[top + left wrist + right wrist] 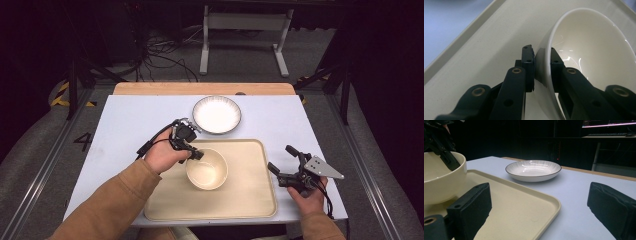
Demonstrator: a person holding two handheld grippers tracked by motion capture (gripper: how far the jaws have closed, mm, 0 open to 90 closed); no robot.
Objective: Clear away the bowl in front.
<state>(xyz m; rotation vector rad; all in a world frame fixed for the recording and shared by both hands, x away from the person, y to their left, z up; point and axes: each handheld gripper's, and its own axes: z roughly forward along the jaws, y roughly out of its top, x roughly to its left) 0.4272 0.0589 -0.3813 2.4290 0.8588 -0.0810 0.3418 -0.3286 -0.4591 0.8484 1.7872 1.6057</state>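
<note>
A cream bowl (207,171) is over the left half of a cream tray (250,200). My left gripper (196,154) is shut on the bowl's near-left rim. In the left gripper view one jaw lies outside the wall and the other inside the bowl (594,50), with the left gripper (541,56) above the tray (486,50). Whether the bowl (441,182) rests on the tray (511,202) or hangs just above it I cannot tell. My right gripper (281,158) stands open just right of the tray; nothing is between the wide-apart jaws of the right gripper (540,200).
A white ribbed plate (217,114) with a dark rim sits on the pale table (130,125) just beyond the tray; it also appears as the plate (533,170) in the right gripper view. A wooden strip (150,88) edges the table's far side. Cables and a desk frame (245,30) lie on the floor beyond.
</note>
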